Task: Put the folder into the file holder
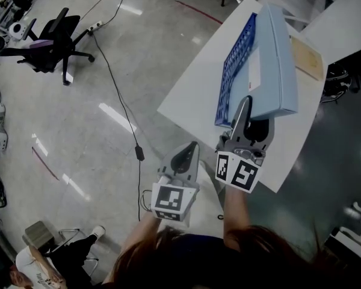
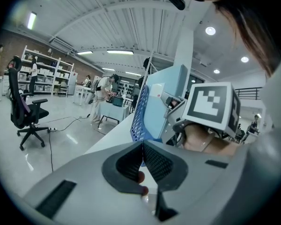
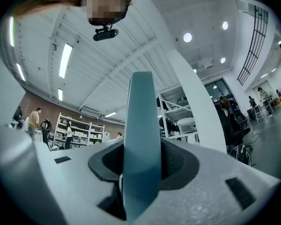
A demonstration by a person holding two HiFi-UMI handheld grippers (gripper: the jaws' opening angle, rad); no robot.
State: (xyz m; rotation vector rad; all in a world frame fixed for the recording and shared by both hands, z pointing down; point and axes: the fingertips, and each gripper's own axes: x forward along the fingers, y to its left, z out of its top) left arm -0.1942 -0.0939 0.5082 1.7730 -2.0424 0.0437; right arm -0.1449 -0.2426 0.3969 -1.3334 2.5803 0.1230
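Here the folder (image 1: 275, 59) stands edgewise, pointing away.

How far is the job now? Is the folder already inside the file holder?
Done: the right gripper has the light blue folder clamped by one edge, above the white table.
In hand: the folder is close against the blue mesh file holder. I cannot tell if its lower edge is inside.
Left: seat it fully and release. The left gripper is shut and empty.
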